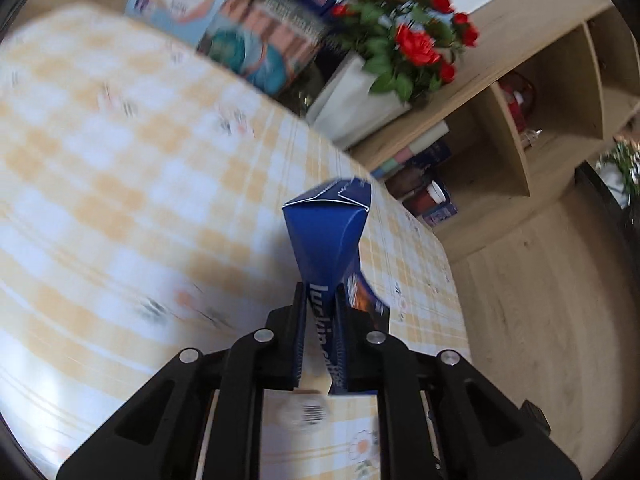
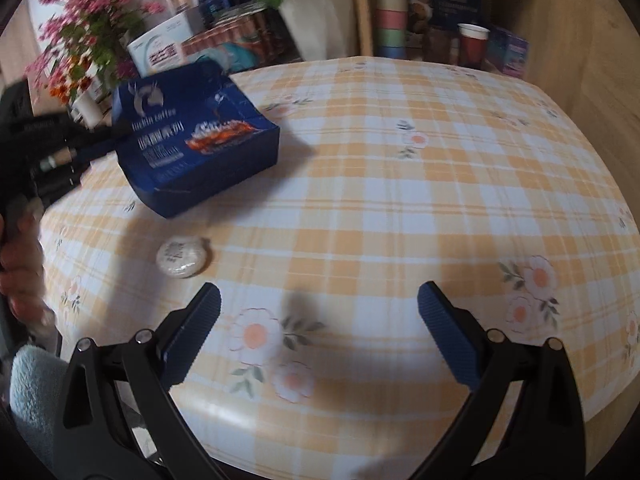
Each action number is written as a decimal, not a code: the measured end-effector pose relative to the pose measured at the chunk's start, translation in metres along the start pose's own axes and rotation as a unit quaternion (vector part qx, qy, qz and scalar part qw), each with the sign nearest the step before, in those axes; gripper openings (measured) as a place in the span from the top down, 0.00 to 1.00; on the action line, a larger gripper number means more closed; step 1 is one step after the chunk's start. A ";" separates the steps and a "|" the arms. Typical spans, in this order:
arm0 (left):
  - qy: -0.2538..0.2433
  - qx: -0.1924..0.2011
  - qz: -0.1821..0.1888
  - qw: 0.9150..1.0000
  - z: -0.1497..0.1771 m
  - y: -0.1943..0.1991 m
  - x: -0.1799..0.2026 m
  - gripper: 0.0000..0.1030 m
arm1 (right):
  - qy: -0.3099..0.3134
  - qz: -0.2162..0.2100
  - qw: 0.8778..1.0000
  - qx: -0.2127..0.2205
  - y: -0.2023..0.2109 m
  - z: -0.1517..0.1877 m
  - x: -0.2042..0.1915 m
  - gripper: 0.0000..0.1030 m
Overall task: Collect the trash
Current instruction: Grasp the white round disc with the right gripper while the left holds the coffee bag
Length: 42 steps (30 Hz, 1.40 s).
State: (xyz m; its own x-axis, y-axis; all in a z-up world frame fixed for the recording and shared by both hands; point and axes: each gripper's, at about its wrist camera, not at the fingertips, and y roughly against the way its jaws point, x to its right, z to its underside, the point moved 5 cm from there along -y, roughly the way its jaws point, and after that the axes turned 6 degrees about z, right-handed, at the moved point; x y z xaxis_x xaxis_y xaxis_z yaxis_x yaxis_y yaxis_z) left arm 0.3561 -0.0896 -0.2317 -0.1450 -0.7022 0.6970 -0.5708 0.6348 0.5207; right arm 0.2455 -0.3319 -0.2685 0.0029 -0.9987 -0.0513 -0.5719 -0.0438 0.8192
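Note:
My left gripper [image 1: 320, 296] is shut on a crushed blue coffee carton [image 1: 326, 232] and holds it above the checked tablecloth [image 1: 120, 184]. The carton also shows in the right wrist view [image 2: 192, 140], lifted over the table's left side, with the left gripper [image 2: 100, 140] gripping its left edge. A small round white wrapped item [image 2: 182, 258] lies on the cloth below the carton; in the left wrist view it [image 1: 304, 412] sits blurred between the gripper arms. My right gripper [image 2: 318, 312] is open and empty, low over the near part of the table.
Boxes [image 2: 168, 46], pink flowers [image 2: 84, 28] and a white pot of red roses [image 1: 360, 100] stand along the table's far edge. A wooden shelf [image 1: 500, 128] with books and cups [image 2: 472, 44] stands beyond. The wooden floor [image 1: 540, 320] lies past the table's edge.

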 end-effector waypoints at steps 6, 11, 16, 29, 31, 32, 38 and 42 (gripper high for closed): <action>-0.060 0.012 -0.057 0.996 -0.024 0.057 -0.016 0.88 | 0.081 -0.029 0.996 -0.006 -0.014 -0.008 -0.054 0.06; -0.064 0.018 -0.086 0.994 -0.030 0.097 -0.040 0.88 | 0.120 -0.052 0.991 -0.028 -0.033 -0.016 -0.087 0.23; -0.050 0.024 -0.100 0.993 -0.031 0.121 -0.060 0.88 | 0.123 -0.058 0.989 -0.056 -0.044 -0.014 -0.104 0.33; -0.058 0.016 -0.084 0.995 -0.017 0.135 -0.061 0.88 | 0.114 -0.048 0.991 -0.043 -0.036 -0.018 -0.106 0.55; -0.057 0.013 -0.080 0.995 -0.015 0.134 -0.061 0.88 | 0.108 -0.052 0.992 -0.041 -0.032 -0.019 -0.104 0.59; -0.058 0.012 -0.079 0.995 -0.014 0.134 -0.059 0.88 | 0.108 -0.051 0.992 -0.040 -0.028 -0.020 -0.103 0.63; -0.068 0.009 -0.067 0.995 -0.011 0.132 -0.044 0.88 | 0.104 -0.039 0.992 -0.052 -0.021 -0.018 -0.094 0.87; -0.065 0.010 -0.055 0.996 -0.007 0.132 -0.036 0.88 | 0.096 -0.039 0.993 -0.048 -0.016 -0.014 -0.088 0.87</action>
State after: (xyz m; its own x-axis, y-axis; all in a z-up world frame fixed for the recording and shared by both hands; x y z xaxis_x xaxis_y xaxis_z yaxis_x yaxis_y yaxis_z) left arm 0.2916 0.0216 -0.1847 -0.1834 -0.8043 0.5652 -0.6042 0.5457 0.5806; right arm 0.2659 -0.2433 -0.2689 0.2069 -0.9783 -0.0145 -0.4830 -0.1150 0.8680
